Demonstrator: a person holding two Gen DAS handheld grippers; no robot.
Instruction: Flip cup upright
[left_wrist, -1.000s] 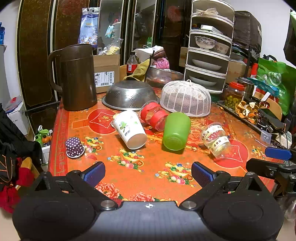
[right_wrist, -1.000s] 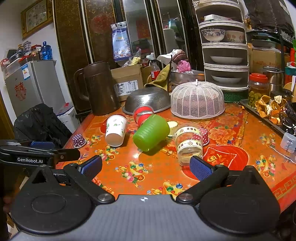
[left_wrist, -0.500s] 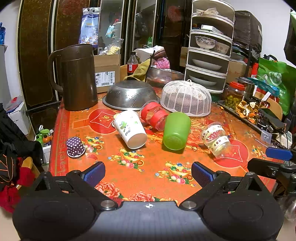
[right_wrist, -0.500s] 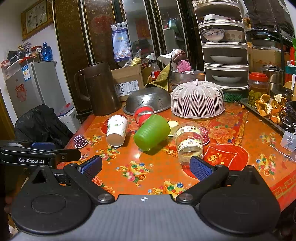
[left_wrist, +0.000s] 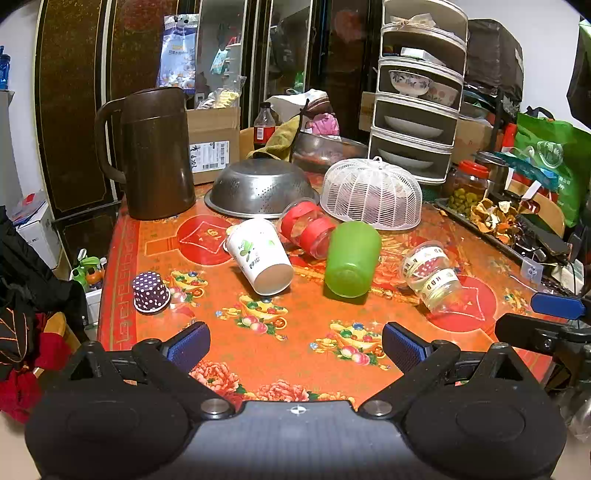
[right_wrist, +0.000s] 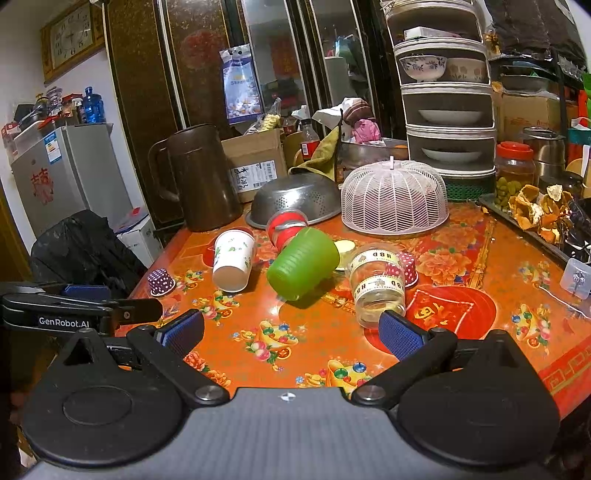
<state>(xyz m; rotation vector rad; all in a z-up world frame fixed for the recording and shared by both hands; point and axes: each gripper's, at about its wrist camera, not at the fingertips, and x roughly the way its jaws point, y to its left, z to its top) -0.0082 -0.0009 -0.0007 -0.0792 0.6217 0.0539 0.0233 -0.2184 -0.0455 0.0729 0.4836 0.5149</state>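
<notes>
Several cups lie on their sides on the orange patterned table (left_wrist: 314, 354): a white paper cup (left_wrist: 258, 256), a red-banded clear cup (left_wrist: 306, 227), a green plastic cup (left_wrist: 351, 254) and a clear cup with a printed band (left_wrist: 430, 277). A small purple dotted cup (left_wrist: 149, 291) stands upside down at the left. The same cups show in the right wrist view: white (right_wrist: 232, 258), green (right_wrist: 301, 264), clear (right_wrist: 376, 282), purple (right_wrist: 160, 281). My left gripper (left_wrist: 295, 345) is open and empty near the front edge. My right gripper (right_wrist: 290, 332) is open and empty, just short of the clear cup.
A brown jug (left_wrist: 151, 155), an upturned steel colander (left_wrist: 260, 188) and a white mesh food cover (left_wrist: 371, 194) stand behind the cups. A tiered dish rack (left_wrist: 417, 99), a jar (left_wrist: 467, 182) and a tray of peels (left_wrist: 495, 218) crowd the back right.
Both grippers have crept slightly forward toward the cups. Nothing on the table has moved.
</notes>
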